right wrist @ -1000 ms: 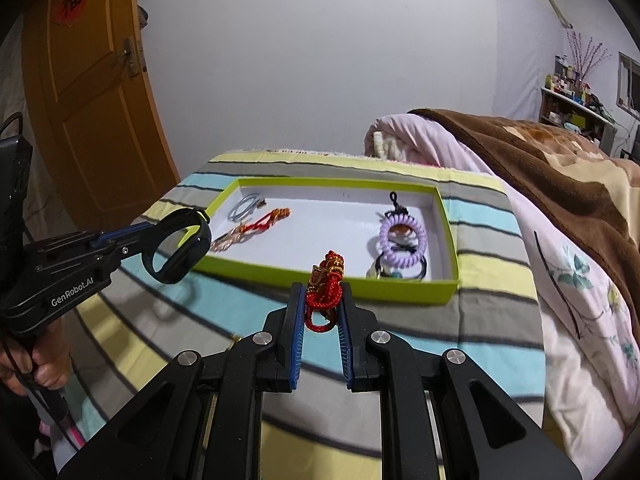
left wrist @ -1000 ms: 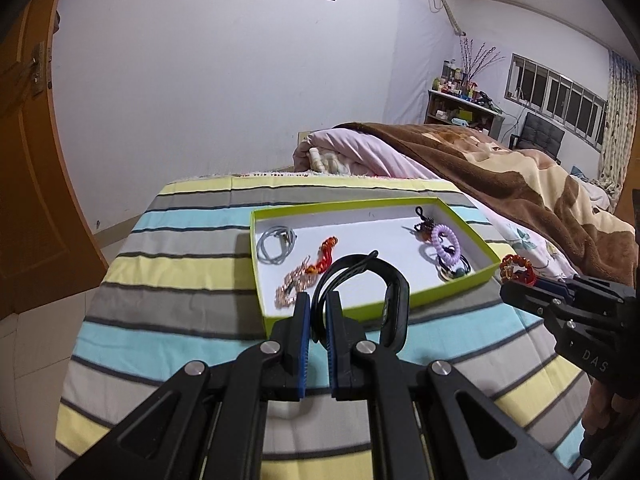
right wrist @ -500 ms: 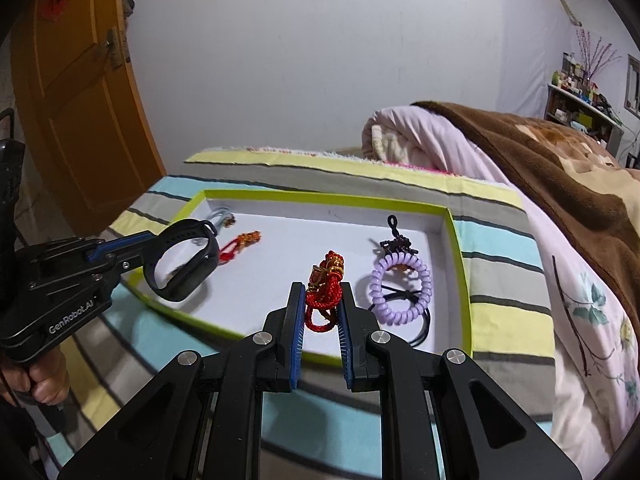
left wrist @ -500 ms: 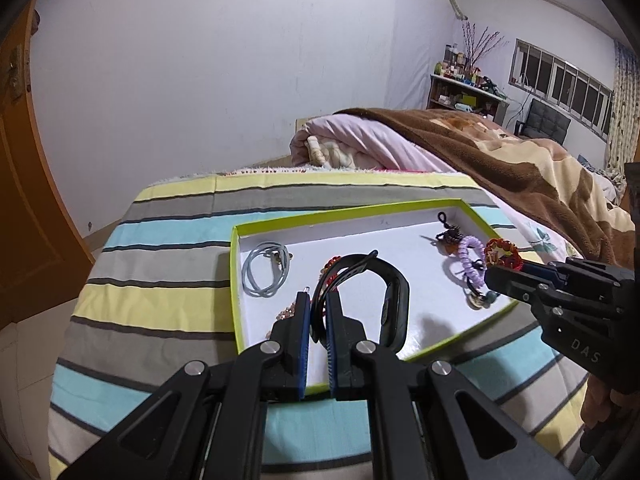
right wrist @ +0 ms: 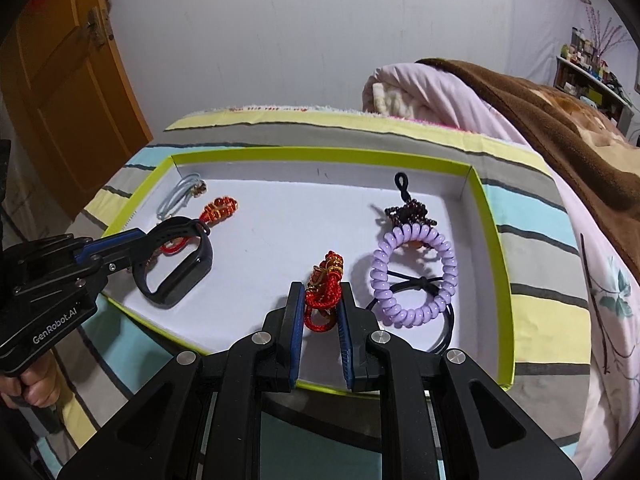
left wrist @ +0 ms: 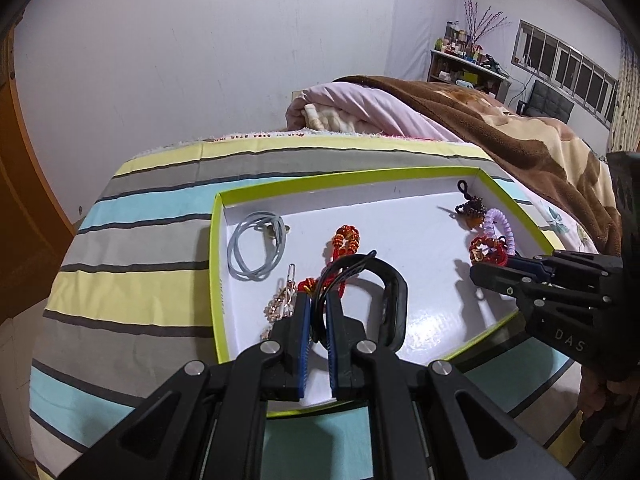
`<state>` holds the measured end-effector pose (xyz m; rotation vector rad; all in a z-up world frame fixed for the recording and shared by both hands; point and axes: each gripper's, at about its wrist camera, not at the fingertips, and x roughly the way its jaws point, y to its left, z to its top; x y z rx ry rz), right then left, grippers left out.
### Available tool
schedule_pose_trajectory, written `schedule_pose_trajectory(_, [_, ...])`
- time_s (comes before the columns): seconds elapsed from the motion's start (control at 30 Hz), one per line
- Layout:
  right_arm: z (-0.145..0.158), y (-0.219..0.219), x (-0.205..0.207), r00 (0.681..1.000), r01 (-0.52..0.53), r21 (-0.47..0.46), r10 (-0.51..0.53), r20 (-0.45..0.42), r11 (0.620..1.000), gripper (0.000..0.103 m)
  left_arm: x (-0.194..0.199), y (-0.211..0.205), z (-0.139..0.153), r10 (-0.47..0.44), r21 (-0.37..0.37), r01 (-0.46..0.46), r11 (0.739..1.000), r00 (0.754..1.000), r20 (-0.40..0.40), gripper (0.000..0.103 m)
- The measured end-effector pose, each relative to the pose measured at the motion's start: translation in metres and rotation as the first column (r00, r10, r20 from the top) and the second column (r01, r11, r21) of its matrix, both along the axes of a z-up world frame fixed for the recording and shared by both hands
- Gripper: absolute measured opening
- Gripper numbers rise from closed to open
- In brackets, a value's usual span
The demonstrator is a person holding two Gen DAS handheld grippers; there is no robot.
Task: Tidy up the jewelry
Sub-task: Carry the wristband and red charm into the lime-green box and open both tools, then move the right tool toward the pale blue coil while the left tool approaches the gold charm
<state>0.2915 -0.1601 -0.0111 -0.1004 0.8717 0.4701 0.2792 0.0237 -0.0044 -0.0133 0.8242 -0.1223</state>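
A green-rimmed tray (left wrist: 214,280) with a white floor lies on the striped cloth. My left gripper (left wrist: 318,300) is shut on a black wristband (left wrist: 394,292), which hangs just above the tray's near left part. In the right wrist view the same wristband (right wrist: 200,260) shows at the left. My right gripper (right wrist: 320,292) is shut on a red knotted cord charm (right wrist: 326,276), low over the tray's near middle. Inside the tray lie a grey cord loop (left wrist: 256,246), a red-orange knot (left wrist: 346,240), a rose-gold chain (left wrist: 280,304), a purple spiral tie (right wrist: 414,276) and a dark beaded charm (right wrist: 408,212).
The striped cloth (left wrist: 140,240) covers the table around the tray. A bed with a brown blanket (right wrist: 560,120) and pink quilt stands close on the right. An orange door (right wrist: 60,80) is at the left, and a white wall is behind.
Both grippers have come forward and down from the cloth in front of the tray to over its floor, each still holding its piece.
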Motion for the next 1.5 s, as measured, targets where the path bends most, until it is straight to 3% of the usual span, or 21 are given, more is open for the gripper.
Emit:
schedule_pose_trajectory(0.2, [0.004,-0.001,-0.003,1.0,0.0,0.0,0.0,0.014,1.0,0.029,0.0,0.001,0.002,-0.013,-0.014,0.013,1.0,1.0,0.005,0.009])
schedule_pose_trajectory(0.57, [0.025,-0.007,-0.032,0.998,-0.007,0.02,0.006,0.063,1.0,0.03,-0.02,0.005,0.021,-0.004,-0.031,0.006,0.999,0.999,0.051,0.009])
schedule_pose_trajectory(0.93, [0.051,-0.032,-0.101,0.989,0.032,0.082,-0.044,0.139,0.996,0.029,-0.084,0.003,0.047,-0.001,-0.051,0.008,0.999,0.991,0.137,0.009])
schedule_pose_trajectory(1.2, [0.052,-0.041,-0.157,0.987,0.031,0.097,-0.046,0.155,0.995,0.03,-0.129,-0.007,0.048,-0.017,-0.045,0.024,0.999,0.988,0.151,0.009])
schedule_pose_trajectory(1.5, [0.043,-0.048,-0.192,0.989,0.033,0.105,-0.047,0.138,0.994,0.029,-0.165,-0.014,0.043,-0.032,-0.039,0.038,0.998,0.987,0.155,0.009])
